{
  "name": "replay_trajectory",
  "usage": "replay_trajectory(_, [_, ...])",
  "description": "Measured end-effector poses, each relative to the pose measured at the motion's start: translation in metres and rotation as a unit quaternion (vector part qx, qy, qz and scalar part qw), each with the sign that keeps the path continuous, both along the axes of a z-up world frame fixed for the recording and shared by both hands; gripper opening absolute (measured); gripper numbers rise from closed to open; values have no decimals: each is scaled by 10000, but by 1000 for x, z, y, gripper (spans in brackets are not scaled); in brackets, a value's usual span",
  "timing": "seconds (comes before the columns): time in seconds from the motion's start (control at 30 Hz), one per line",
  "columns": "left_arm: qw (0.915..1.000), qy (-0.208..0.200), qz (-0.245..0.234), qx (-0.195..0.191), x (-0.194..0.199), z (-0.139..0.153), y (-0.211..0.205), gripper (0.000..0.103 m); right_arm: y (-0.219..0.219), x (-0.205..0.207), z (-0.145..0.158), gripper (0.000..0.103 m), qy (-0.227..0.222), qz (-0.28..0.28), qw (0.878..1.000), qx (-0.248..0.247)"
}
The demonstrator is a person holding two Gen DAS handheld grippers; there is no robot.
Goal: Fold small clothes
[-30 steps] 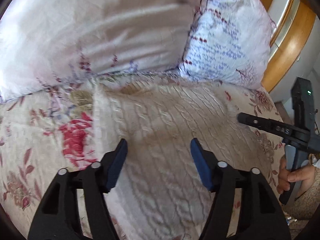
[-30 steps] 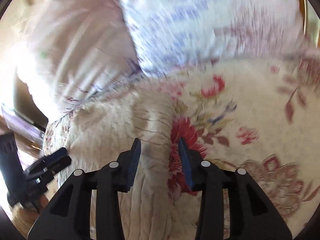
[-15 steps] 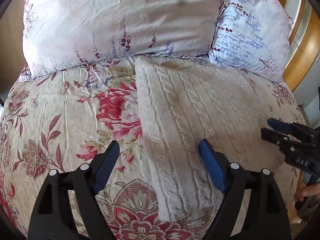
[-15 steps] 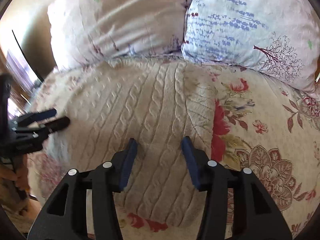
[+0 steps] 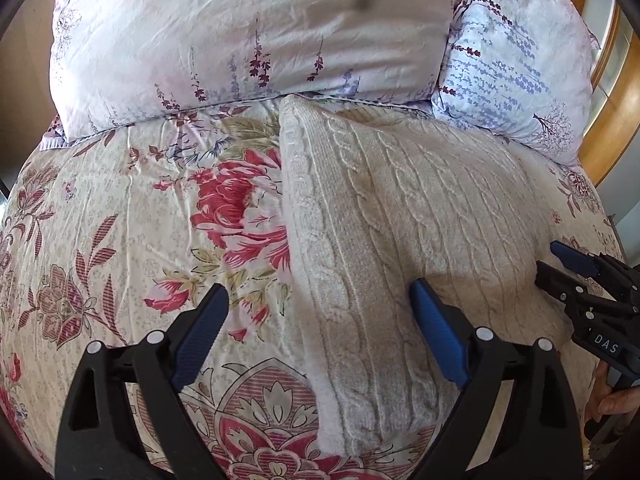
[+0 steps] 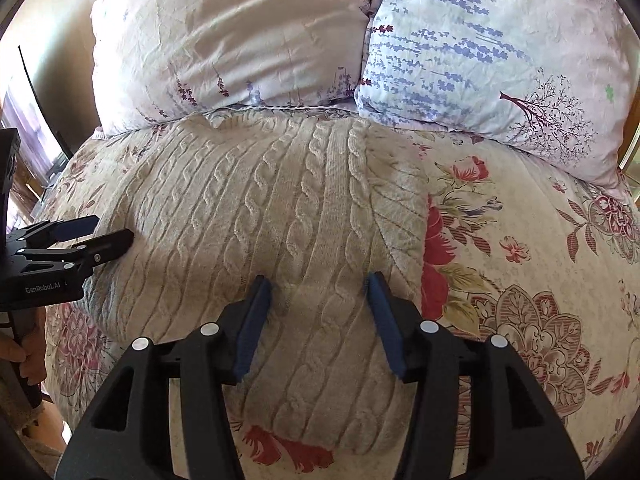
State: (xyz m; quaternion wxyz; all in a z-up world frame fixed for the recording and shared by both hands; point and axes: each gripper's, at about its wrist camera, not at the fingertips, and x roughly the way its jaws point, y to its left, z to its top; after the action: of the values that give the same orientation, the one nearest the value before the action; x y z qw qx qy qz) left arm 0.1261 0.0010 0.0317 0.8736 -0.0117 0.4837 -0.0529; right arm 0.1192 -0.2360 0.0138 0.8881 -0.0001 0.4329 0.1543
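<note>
A cream cable-knit sweater (image 5: 400, 232) lies folded into a flat rectangle on the floral bedspread (image 5: 120, 220), its far edge against the pillows. It also fills the middle of the right wrist view (image 6: 260, 216). My left gripper (image 5: 318, 320) is open and empty, raised above the sweater's left edge. My right gripper (image 6: 318, 308) is open and empty, raised above the sweater's right part. Each gripper shows in the other's view, the right one (image 5: 564, 268) at the sweater's right side and the left one (image 6: 96, 236) at its left side.
Two floral pillows stand at the head of the bed, a pinkish one (image 5: 248, 32) and a bluish one (image 5: 520, 60). A wooden headboard (image 5: 612, 92) curves at the far right. The bedspread (image 6: 540, 260) stretches bare to the right of the sweater.
Both grippers have pulled back and up from the sweater, so more of the bed shows. The sweater lies folded and flat where the fingers were close over it a second ago.
</note>
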Motion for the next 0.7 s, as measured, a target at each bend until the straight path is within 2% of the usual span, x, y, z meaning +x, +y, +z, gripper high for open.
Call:
replay_trajectory(0.03, [10000, -19, 15, -16, -1, 1, 1, 94, 0, 1, 1, 56, 29, -5, 10000, -24])
replay_trajectory(0.13, [9997, -158, 99, -136, -9, 8, 8, 95, -4, -1, 6, 68, 93, -120, 9998, -142])
replay_trajectory(0.17, [9995, -197, 135, -193, -13, 10, 12, 95, -8, -4, 9, 85, 36, -320, 9990, -297])
replay_trajectory(0.2, [9992, -247, 190, -238, -17, 13, 17, 96, -13, -7, 11, 92, -38, -593, 9969, -521])
replay_trajectory(0.3, [9978, -422, 480, -150, -30, 18, 35, 99, -34, -18, 19, 95, -295, -1255, 9871, -953])
replay_trajectory(0.37, [9968, -483, 628, -84, -36, 21, 45, 100, -44, -24, 23, 102, -408, -1692, 9760, -1312])
replay_trajectory(0.43, [9961, -526, 701, -132, -44, 24, 54, 101, -52, -33, 28, 102, -533, -1984, 9666, -1534])
replay_trajectory(0.5, [9959, -547, 701, -150, -51, 26, 57, 101, -58, -41, 30, 102, -592, -2009, 9681, -1375])
replay_trajectory(0.57, [9961, -567, 666, -103, -59, 27, 56, 101, -62, -50, 33, 102, -573, -1930, 9747, -965])
replay_trajectory(0.7, [9963, -630, 571, 138, -74, 26, 43, 101, -62, -58, 31, 102, -484, -1909, 9793, -459])
